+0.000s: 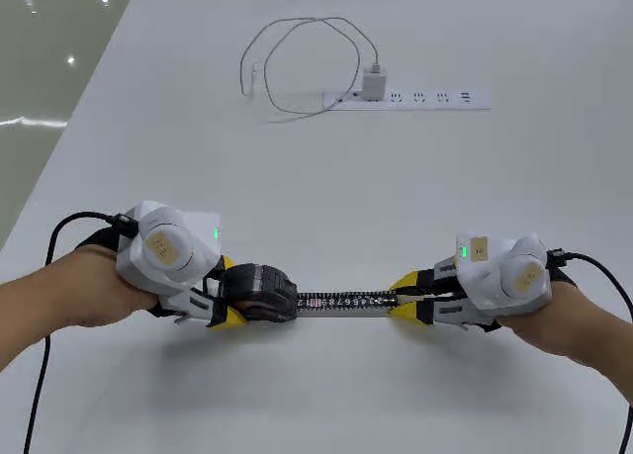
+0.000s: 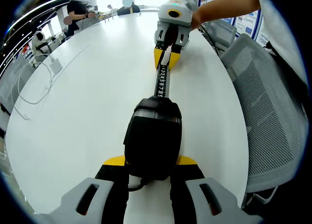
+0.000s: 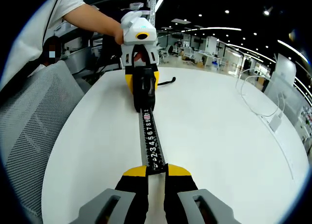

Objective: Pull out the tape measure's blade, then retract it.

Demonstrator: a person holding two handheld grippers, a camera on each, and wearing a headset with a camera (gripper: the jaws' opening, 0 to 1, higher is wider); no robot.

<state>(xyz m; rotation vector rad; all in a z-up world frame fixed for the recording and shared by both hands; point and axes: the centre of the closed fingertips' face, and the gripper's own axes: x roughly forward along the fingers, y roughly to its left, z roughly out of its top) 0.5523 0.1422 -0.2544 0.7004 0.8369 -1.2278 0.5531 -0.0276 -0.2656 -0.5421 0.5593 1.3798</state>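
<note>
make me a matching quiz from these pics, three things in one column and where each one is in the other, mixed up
1 tape measure case
2 blade
3 power strip

A at the far side of the table
B clamped in the left gripper
C stretched out, its end held by the right gripper

Pairs: 1-B, 2-C, 3-A

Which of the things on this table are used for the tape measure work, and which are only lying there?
For the job:
tape measure case, held in the left gripper
blade, pulled out and pinched by the right gripper

Lying about:
power strip
charger, plugged into it
white cable
</note>
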